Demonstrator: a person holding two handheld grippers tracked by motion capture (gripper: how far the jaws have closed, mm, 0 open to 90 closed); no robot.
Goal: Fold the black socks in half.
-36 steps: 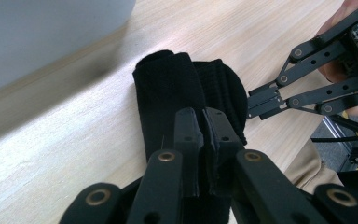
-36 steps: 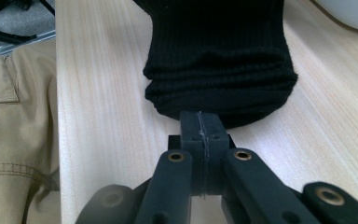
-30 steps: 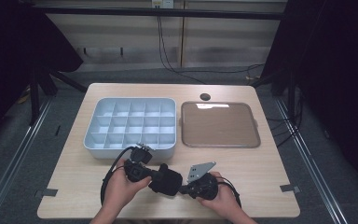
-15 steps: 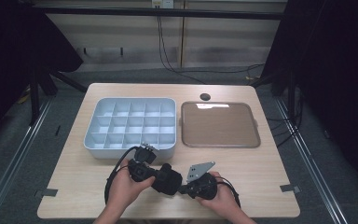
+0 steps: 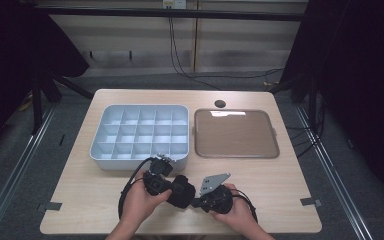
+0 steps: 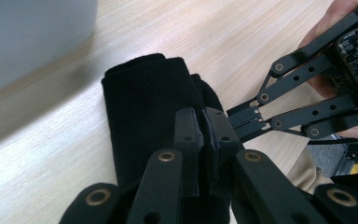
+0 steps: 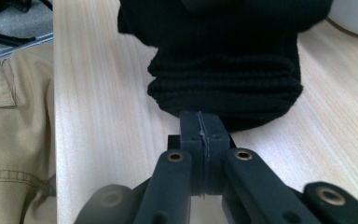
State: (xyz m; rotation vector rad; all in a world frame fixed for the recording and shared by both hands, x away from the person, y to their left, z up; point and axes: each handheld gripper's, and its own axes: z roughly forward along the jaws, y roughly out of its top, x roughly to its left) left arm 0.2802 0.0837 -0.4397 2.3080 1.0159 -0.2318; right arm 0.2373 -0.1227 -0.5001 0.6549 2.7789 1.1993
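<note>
From the high view we see a rolled black sock [image 5: 181, 191] on the table's near edge [image 5: 280, 200], between the left gripper [image 5: 167, 186] and right gripper [image 5: 197, 202], its long axis running away from us. In the left gripper view, our jaws clamp its soft edge [image 6: 149, 116]. In the right gripper view, the jaws are pressed together against the ribbed end [image 7: 223, 88], whether pinching cloth we cannot tell; we judge it light, limp, best held by a fold.

Table [image 5: 105, 210]: light wood top, rectangular, seen from the high view. Landmark is the grey compartment tray [image 5: 96, 152], which rests on the table left of centre, toward the far half. Just beside its right wall lies a flat brown tray [image 5: 236, 134], the two apart by a narrow gap. Beyond the brown tray, near the far edge, is a small dark round spot [image 5: 220, 104]. Nearer than the compartment tray, a black folded cloth [image 5: 181, 191] lies on the wood.
</note>
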